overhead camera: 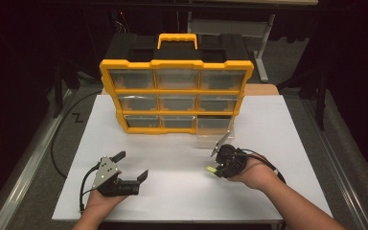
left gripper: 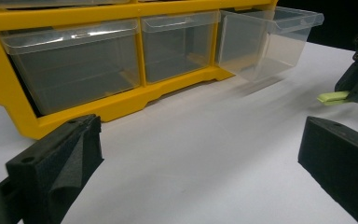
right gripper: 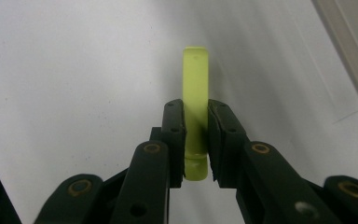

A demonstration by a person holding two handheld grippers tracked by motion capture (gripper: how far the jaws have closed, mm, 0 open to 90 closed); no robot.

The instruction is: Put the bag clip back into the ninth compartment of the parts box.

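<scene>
Your right gripper was clamped on a thin yellow-green stick, its jaws pinching the lower half while the rest stood out past the tips. In the high view that stick sat at about 4 o'clock from the table's middle, just above the white tabletop. The clear drawer was pulled out of the yellow cabinet, at roughly 12 o'clock from the stick.

Your left gripper rested near 7 o'clock with its jaws wide and nothing between them.

The grip looked narrow, I judged: the stick could have pivoted between the pads if its free end had knocked the drawer's front wall on the way in. A low approach risked catching that clear rim, which is hard to see, and shoving the drawer back in. Releasing too early would probably have dropped the stick on the tabletop short of the drawer. With the left gripper well away, nothing steadied the cabinet against a bump.
</scene>
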